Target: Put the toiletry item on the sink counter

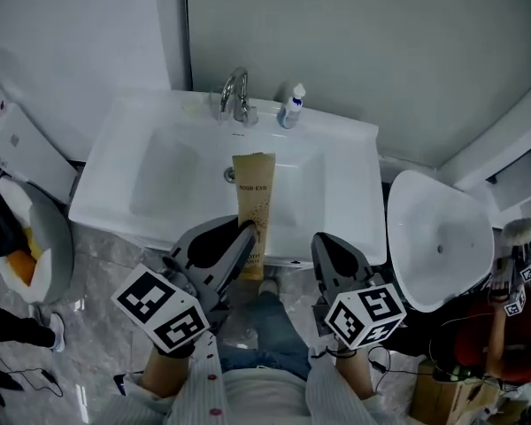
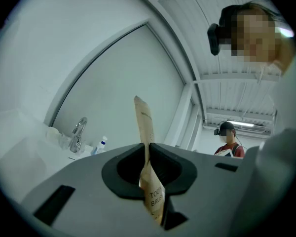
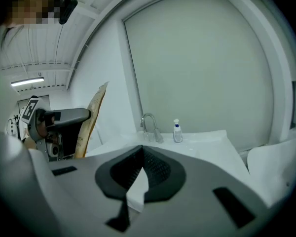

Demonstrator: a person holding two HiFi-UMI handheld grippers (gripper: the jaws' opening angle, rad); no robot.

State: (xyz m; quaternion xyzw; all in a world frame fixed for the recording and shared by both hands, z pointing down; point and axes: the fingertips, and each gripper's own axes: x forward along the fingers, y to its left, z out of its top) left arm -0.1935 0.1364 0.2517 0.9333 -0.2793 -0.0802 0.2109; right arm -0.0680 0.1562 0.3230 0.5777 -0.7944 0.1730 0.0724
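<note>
A: Where is the toiletry item?

B: The flat tan paper toothbrush packet (image 1: 253, 189) is pinched near its lower end by the left gripper (image 1: 246, 230). In the left gripper view the two dark pads are pressed against the paper from both sides, and the long upper part stands up past them.

A: So it is not on the white ceramic sink tabletop (image 1: 354, 193)?

B: No. The right gripper view shows it held up in the air, leaning a little. From the head view its free end points toward the chrome faucet (image 1: 235, 96) and overlaps the front half of the basin.

A: And the right gripper (image 1: 323, 240)?

B: Its jaws are pressed together with nothing between them. It hangs just in front of the sink's front edge, beside the left one but apart from the packet.

A: What sits on the tabletop?

B: A small clear bottle with a blue-and-white cap (image 1: 291, 106), upright on the back ledge just right of the faucet — that is all I can make out there.

A: Anything around the sink?

B: A white toilet with its lid down (image 1: 438, 237) stands to the right. In the left gripper view a second person wearing a headset (image 2: 229, 139) stands in the background.
</note>
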